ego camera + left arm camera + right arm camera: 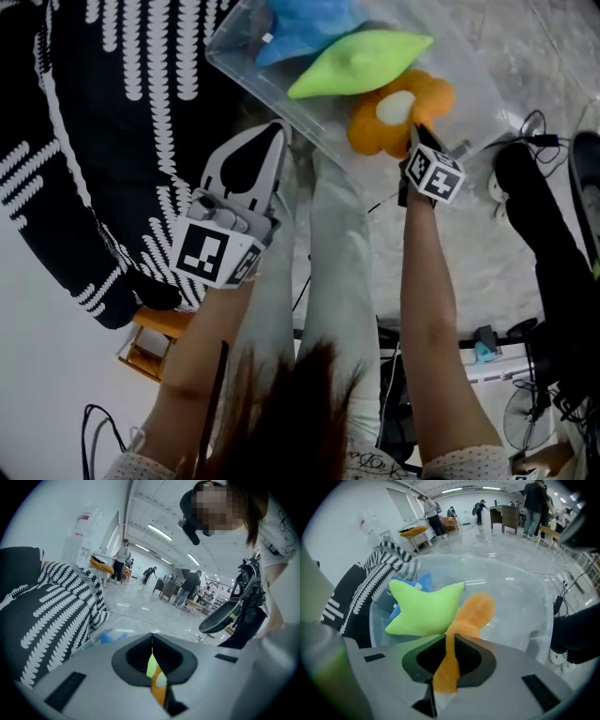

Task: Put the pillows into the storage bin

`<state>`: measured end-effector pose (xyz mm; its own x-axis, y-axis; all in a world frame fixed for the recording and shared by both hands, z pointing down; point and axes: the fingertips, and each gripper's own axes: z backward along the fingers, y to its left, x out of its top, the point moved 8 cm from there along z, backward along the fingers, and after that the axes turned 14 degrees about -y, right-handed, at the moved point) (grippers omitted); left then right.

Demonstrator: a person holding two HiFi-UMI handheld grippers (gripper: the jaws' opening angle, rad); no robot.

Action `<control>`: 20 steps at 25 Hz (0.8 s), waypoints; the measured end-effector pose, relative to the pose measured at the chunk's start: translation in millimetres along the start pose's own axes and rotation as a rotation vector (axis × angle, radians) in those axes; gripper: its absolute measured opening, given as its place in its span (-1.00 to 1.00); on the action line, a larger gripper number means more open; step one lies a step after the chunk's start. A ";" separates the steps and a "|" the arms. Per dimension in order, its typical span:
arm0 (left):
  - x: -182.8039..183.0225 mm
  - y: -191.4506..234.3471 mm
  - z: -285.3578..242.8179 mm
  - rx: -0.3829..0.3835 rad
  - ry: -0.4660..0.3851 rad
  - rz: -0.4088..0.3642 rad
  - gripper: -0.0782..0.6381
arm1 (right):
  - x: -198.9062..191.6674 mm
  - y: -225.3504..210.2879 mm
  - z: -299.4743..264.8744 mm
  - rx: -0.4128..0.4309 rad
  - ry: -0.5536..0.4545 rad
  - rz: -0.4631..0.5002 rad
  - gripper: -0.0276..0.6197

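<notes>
A clear storage bin [242,67] stands on the floor at the top of the head view. Inside lie a blue pillow [305,23] and a green star pillow [361,61]. An orange flower pillow [394,112] hangs over the bin's near side, with my right gripper [417,133] shut on one petal. In the right gripper view the orange fabric [476,613] runs up between the jaws of that gripper [449,641], beside the green star pillow [424,609] and over the bin [520,606]. My left gripper [275,131] is shut and empty, beside the bin's near corner.
A large black-and-white patterned cushion [112,122] lies left of the bin, also in the left gripper view [47,616]. A black office chair [534,216] and cables stand at the right. The person's grey trouser legs [333,253] are between the arms. People stand far off in the hall.
</notes>
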<state>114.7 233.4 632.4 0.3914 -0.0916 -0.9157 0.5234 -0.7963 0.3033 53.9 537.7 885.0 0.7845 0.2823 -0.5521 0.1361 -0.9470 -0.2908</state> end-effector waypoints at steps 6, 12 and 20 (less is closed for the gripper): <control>0.1 0.3 -4.0 0.002 -0.008 0.012 -0.77 | -5.7 -11.0 2.4 0.003 0.072 0.027 -0.61; 19.8 -5.2 -5.7 -0.004 -0.038 0.012 -0.77 | 18.9 -15.7 41.0 0.010 -0.020 0.008 -0.70; 80.9 -8.8 3.8 -0.020 -0.106 -0.026 -0.77 | 117.8 23.6 119.2 0.078 -0.226 0.055 -0.85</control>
<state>138.8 230.7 554.6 0.2960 -0.1342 -0.9457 0.5480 -0.7871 0.2832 77.4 566.8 719.9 0.6334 0.2654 -0.7269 0.0428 -0.9499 -0.3096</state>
